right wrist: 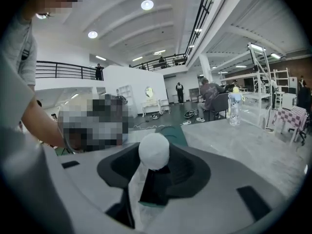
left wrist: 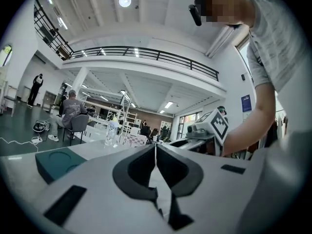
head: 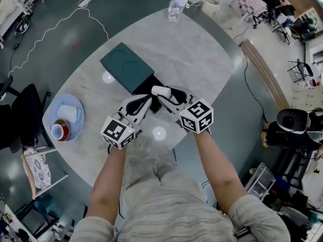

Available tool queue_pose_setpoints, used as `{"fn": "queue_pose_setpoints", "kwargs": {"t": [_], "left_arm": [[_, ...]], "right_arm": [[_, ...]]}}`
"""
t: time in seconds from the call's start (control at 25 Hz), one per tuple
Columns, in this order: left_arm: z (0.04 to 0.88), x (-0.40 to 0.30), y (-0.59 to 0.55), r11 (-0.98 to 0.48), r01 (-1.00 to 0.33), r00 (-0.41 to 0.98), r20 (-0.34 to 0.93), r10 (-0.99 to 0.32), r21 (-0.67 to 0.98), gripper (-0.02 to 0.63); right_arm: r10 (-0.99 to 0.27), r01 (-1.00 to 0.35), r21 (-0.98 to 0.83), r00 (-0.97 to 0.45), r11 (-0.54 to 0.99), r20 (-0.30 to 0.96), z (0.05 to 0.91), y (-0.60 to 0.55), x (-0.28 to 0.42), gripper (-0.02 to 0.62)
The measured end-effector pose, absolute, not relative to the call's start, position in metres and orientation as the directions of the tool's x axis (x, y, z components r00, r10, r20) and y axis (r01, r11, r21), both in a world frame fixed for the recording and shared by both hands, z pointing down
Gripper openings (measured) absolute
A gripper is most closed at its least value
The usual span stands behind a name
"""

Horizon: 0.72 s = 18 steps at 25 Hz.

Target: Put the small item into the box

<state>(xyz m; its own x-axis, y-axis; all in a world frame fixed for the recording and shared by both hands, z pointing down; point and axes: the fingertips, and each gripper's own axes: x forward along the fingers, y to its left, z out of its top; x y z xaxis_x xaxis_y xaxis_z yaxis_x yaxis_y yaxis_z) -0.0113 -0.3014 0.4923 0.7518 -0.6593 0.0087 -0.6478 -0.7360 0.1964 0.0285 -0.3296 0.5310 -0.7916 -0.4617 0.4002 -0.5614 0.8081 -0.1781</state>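
A small white rounded item (head: 160, 90) (right wrist: 154, 150) is pinched at the tips of my right gripper (head: 165, 93) (right wrist: 154, 156), which is shut on it. It hangs just above the open black box (head: 149, 86). The box's dark teal lid (head: 126, 64) (left wrist: 56, 163) (right wrist: 174, 133) lies touching the box on its far left side. My left gripper (head: 148, 100) (left wrist: 155, 155) sits close beside the right one at the box's near edge. Its jaws are shut together with nothing between them. The right gripper's marker cube (left wrist: 216, 125) shows in the left gripper view.
A blue plate (head: 75, 127) with a white cup (head: 67, 113) and a red-rimmed cup (head: 59, 131) rests at the table's left edge. A clear bottle (head: 175, 6) stands at the far edge. The grey round table (head: 192, 54) ends just before the person's legs.
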Motion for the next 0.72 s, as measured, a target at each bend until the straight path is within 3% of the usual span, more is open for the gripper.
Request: {"fn": "queue_pose_setpoints", "kwargs": {"t": [0.72], "left_arm": [[0.547,-0.018,-0.310,-0.674,-0.689,0.706,0.034,-0.708,0.265,0.023]], "right_arm": [[-0.293,-0.464,-0.041,-0.622,0.885,0.726,0.641,-0.341,0.023,0.184]]}}
